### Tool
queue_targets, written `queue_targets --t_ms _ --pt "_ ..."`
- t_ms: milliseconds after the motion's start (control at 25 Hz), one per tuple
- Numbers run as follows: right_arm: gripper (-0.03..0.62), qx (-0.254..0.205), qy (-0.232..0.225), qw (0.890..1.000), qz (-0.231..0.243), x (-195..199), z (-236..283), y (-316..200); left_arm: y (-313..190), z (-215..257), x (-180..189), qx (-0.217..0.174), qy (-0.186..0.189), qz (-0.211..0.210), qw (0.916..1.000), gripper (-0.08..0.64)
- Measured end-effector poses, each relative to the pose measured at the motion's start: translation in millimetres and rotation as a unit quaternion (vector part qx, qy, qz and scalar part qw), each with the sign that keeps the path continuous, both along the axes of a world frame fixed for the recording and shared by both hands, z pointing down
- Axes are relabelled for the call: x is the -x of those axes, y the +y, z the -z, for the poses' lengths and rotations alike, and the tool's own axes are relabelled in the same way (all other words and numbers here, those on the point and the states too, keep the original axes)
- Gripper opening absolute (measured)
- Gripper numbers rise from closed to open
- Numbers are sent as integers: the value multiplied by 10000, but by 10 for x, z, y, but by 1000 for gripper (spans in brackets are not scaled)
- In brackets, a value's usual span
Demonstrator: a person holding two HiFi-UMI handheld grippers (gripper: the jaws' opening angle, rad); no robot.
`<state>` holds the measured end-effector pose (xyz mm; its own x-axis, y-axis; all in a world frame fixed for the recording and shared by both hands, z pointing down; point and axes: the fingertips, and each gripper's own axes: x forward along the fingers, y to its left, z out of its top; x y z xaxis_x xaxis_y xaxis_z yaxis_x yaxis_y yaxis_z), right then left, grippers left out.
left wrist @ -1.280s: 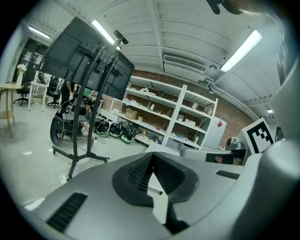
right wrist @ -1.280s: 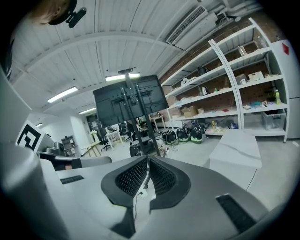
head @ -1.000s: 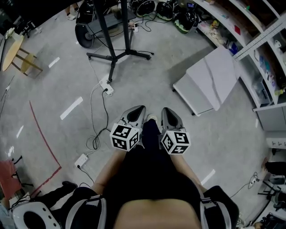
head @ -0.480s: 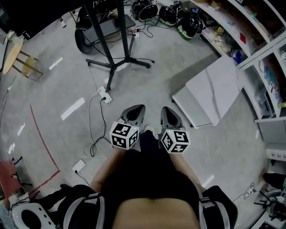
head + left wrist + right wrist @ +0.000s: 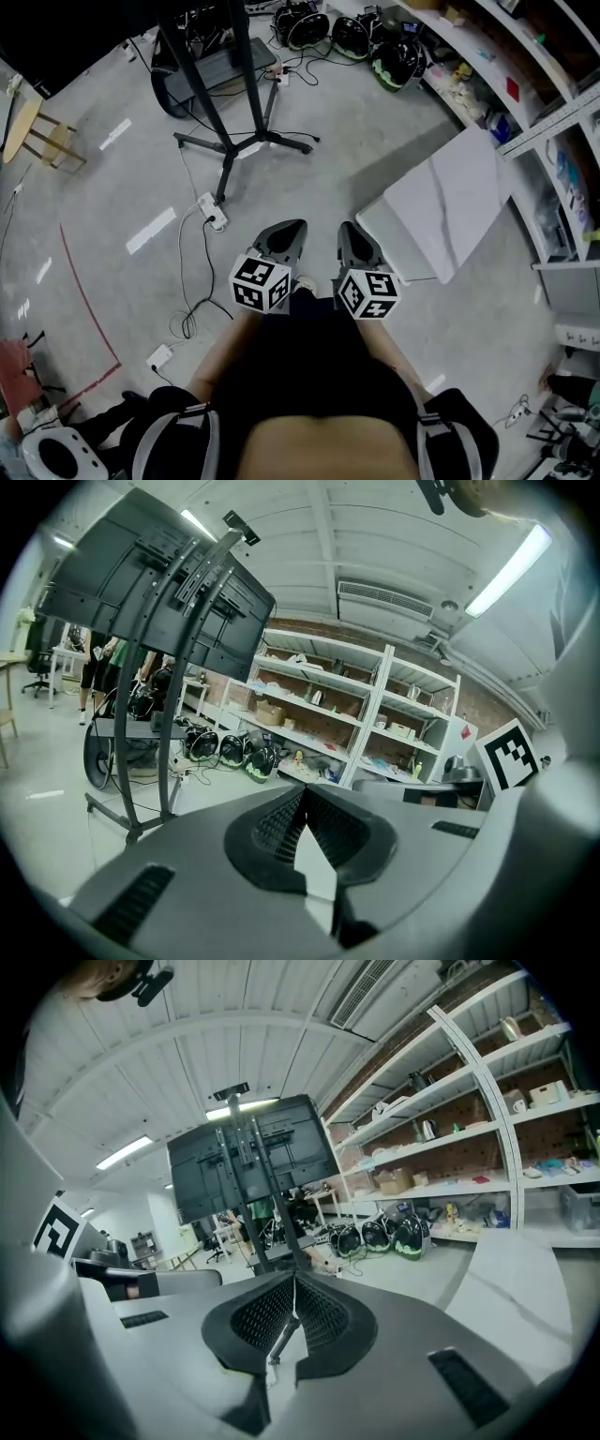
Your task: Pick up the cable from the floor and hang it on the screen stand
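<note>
Two grey hand-held tools, level and side by side above the person's dark lap: left gripper (image 5: 289,232) with ribbed black pads pressed together at the tips and nothing between them, right gripper (image 5: 352,239) likewise closed tight, with only a thin grey streak in the slit behind its tips, too small to identify. Just ahead, bare grey concrete floor (image 5: 309,178), open between the tips and the spread feet of the black tubular screen stand (image 5: 232,142). Left of that lane, a white power strip (image 5: 214,211) near one foot. From it, the thin black cable (image 5: 205,262) lying on the floor, running toward the person, looping, reaching a small white plug block (image 5: 159,356), clear of both grippers. To the right, the near edge of a tilted white marbled slab (image 5: 450,206) just beside the right gripper, narrowing that side. Beyond the slab, white shelving (image 5: 534,103) along the wall, black-and-green helmets (image 5: 394,56) on the floor at its far end. Far left, a curving red line (image 5: 80,281), white tape strips (image 5: 150,230) and a round wooden stool (image 5: 28,112) at the edge. High on the stand, a dark flat screen (image 5: 155,574), back toward both gripper views.
</note>
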<state>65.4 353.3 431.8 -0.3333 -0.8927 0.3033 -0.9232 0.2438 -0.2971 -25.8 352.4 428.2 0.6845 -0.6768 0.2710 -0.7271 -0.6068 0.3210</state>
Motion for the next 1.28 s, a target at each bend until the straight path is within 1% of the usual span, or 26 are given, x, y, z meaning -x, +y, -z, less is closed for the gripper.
queue_targets --t_ms 320,480,720,1040,1280 --pt "25 52 -6 9999 155 -201 -91 -278 -272 -113 -174 94 -20 214 9997 8" --pt "25 116 -70 9997 183 -250 -127 -269 -262 -162 -211 187 -43 315 9993 8" --pt "25 196 -131 9995 225 -214 -168 -240 -190 -231 -196 325 -89 337 9989 8" --pt "25 263 -186 9993 165 -194 -177 -372 -317 -251 -134 440 -101 381 9983 8" --pt "25 254 -202 9995 12 -292 -207 -670 -618 -290 -181 449 -72 329 9984 8"
